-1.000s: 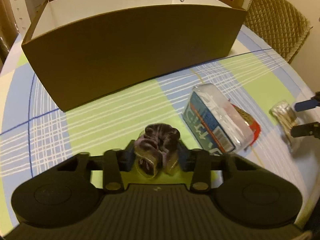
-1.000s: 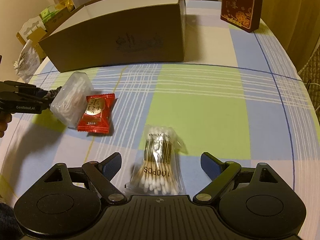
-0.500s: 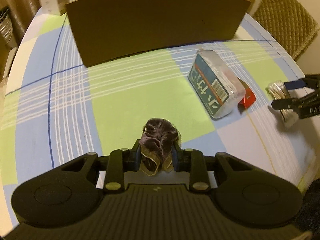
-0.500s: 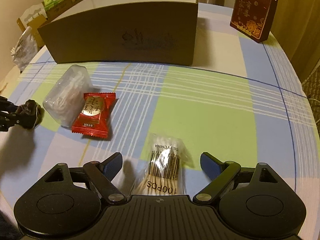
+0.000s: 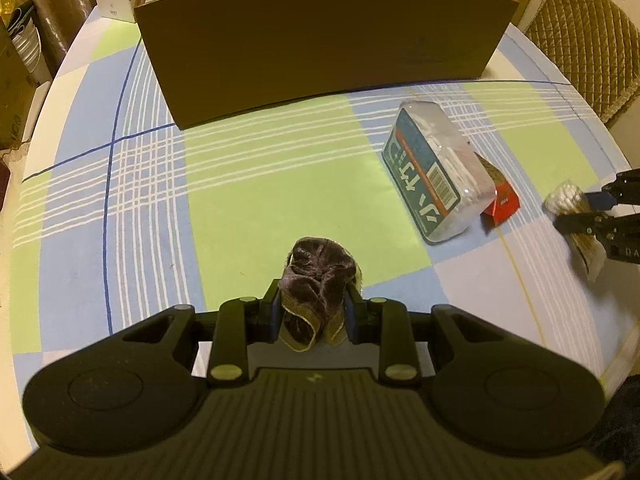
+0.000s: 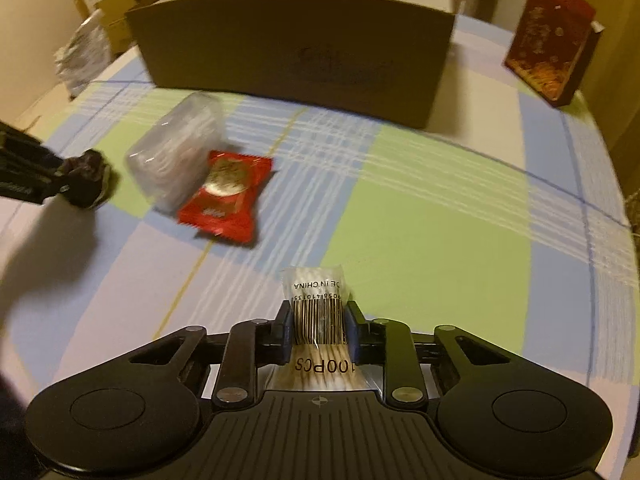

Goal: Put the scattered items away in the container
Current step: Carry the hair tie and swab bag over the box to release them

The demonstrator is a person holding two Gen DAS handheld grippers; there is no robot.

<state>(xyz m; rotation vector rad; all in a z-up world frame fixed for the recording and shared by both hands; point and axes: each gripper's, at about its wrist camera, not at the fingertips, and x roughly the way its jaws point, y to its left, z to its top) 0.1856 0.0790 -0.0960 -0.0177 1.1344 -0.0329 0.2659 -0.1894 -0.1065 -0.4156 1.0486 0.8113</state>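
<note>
swab pack (image 6: 318, 316) ends hidden by right claw (image 6: 318, 330)

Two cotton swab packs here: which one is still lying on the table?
The clear hard case of swabs, beside the red sachet; the soft bag of cotton swabs is between the closing right gripper.

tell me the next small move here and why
Probably lift both tongs toward the brown box. The left tongs already pinch the dark scrunchie, and the right tongs are closing on the cotton swab bag with their pads at its sides, while the box stands open-topped just beyond.
</note>
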